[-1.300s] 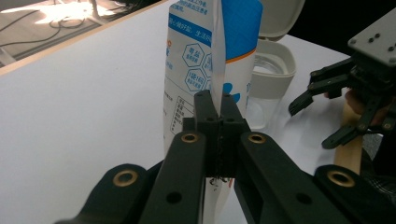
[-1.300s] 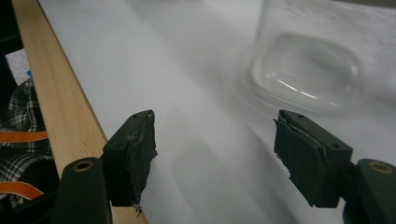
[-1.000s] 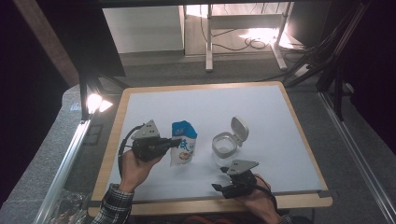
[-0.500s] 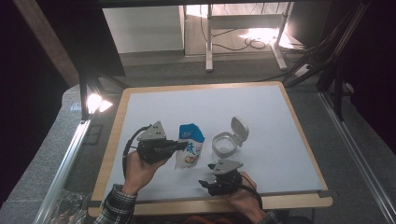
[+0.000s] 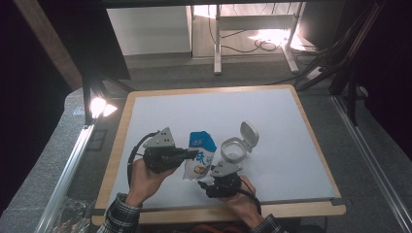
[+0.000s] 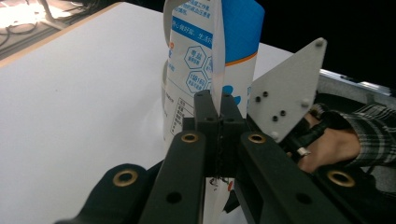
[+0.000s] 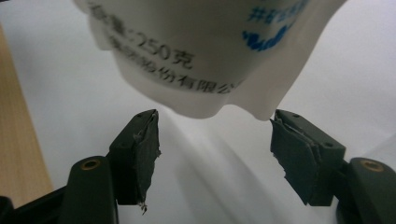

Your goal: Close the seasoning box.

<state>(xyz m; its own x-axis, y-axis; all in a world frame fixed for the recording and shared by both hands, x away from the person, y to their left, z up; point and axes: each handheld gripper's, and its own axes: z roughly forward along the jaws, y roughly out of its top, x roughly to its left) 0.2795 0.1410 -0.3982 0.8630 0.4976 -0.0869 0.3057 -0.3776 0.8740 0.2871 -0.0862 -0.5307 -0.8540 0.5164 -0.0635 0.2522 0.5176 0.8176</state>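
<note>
Left gripper (image 5: 194, 155) is pinching the white-and-blue pouch (image 5: 200, 160) by its side seam, holding it above the table (image 5: 272, 111). Right gripper (image 5: 206, 183) is gaping just under the pouch's bottom edge.

Pouch (image 5: 199, 158) between left gripper (image 5: 190, 155) and right gripper (image 5: 208, 182); container (image 5: 233, 150) right, on table (image 5: 277, 121).

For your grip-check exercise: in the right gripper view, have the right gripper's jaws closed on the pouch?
No: the right gripper has its jaws spread wide, with the pouch hanging just above the gap between them.
</note>
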